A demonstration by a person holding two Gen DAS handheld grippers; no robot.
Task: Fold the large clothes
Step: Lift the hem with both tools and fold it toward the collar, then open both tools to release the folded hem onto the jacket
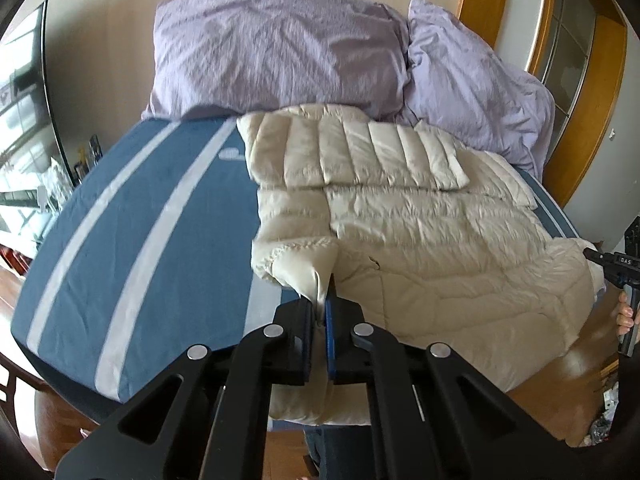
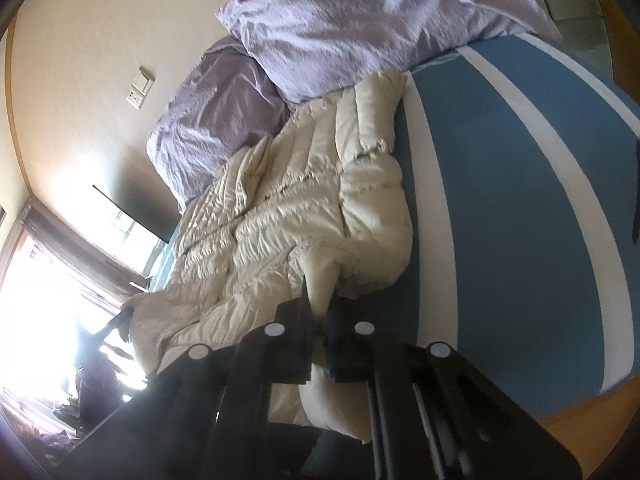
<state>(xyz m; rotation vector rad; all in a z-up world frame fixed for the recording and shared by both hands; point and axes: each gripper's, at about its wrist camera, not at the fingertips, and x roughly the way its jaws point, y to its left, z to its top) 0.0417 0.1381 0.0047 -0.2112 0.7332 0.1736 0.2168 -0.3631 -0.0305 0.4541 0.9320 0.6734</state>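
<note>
- Left wrist view, far left: a dark-framed mirror or glass panel [image 1: 24, 120] leaned by the beige wall, reflecting a window.
- Blue bedsheet with pale grey-white stripes [image 1: 132, 232] covered the mattress; it ran to the near edge.
- Two crumpled lilac pillows sat at the head end: the darker lilac pillow [image 1: 276, 52] on the left, the paler lilac pillow [image 1: 476, 92] on the right, touching each other.
- Cream quilted puffer jacket [image 1: 400, 232] lay spread on the right half of the sheet, one sleeve folded flat across its upper part, top edge against the pillows, near hem hanging over the mattress edge.
- Left gripper [image 1: 320, 320], black with blue pads, was clamped on a pinched fold of the jacket's near left edge; fabric ran up between the jaws.
- Far right: the right gripper [image 1: 612, 268] sat at the jacket's right corner, partly cut off by the frame, a hand [image 1: 626, 318] on its handle.
- Right wrist view (rolled sideways): right gripper [image 2: 320, 320] was closed on a bunched cream fold of the jacket [image 2: 288, 216]; the left gripper's black tip [image 2: 120, 318] showed at the jacket's far corner.
- White wall switch and socket [image 2: 140, 86] sat on the beige wall above the pillows [image 2: 360, 20].
- Wooden door frame [image 1: 592, 92] stood behind the paler pillow.
</note>
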